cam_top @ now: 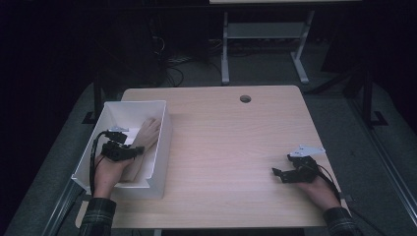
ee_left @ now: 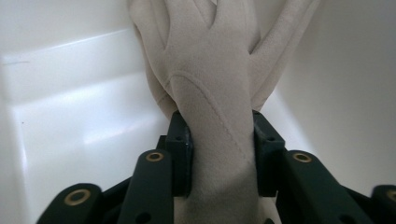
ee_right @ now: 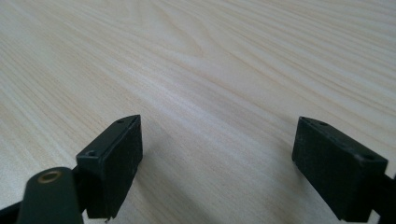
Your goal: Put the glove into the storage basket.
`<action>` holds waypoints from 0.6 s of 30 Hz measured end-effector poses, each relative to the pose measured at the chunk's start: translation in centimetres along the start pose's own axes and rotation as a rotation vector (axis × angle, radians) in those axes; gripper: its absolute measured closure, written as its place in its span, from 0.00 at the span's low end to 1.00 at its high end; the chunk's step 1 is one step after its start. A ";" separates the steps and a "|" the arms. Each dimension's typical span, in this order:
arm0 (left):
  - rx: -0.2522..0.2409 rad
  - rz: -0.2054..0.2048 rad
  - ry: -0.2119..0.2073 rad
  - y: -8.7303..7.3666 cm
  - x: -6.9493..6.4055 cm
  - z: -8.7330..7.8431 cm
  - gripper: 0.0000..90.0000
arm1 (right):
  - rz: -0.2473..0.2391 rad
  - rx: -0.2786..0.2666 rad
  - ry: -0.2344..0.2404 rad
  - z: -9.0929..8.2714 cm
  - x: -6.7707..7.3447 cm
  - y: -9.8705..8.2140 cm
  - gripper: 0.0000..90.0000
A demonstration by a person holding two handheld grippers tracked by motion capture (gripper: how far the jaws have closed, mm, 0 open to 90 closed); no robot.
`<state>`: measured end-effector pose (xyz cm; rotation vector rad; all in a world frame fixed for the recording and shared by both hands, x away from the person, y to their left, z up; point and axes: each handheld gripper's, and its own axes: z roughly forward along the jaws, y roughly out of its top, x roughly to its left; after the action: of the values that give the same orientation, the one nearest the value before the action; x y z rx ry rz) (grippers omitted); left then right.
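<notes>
Glove work inside a white bin, left gripper around the cuff.

High view: left gripper (cam_top: 140,150) reaches into the white bin (cam_top: 164,129) at the table's (cam_top: 236,147) left edge, over a beige glove (cam_top: 145,133) lying on the bin floor; right gripper (cam_top: 276,173) rests on bare wood, well apart.
Left gripper view: both jaws flank the glove's (ee_left: 219,93) wrist and press the soft, suede-like fabric with its stitched seams; a second glove (ee_left: 289,37) lies underneath. The limp cloth could slip free, or the lower glove could be dragged along, because the two overlap.
Right gripper view: jaws stand wide apart, holding nothing, above pale grained wood (ee_right: 210,70).
</notes>
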<state>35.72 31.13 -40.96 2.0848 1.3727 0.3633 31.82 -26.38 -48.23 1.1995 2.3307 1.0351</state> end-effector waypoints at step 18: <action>-0.014 -0.010 -0.019 0.5 0.0 -0.6 0.31 | 0.001 0.000 0.000 0.0 0.0 0.0 0.18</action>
<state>35.78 31.13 -40.21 2.0646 1.3656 0.3470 31.82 -26.38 -48.22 1.2008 2.3304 1.0351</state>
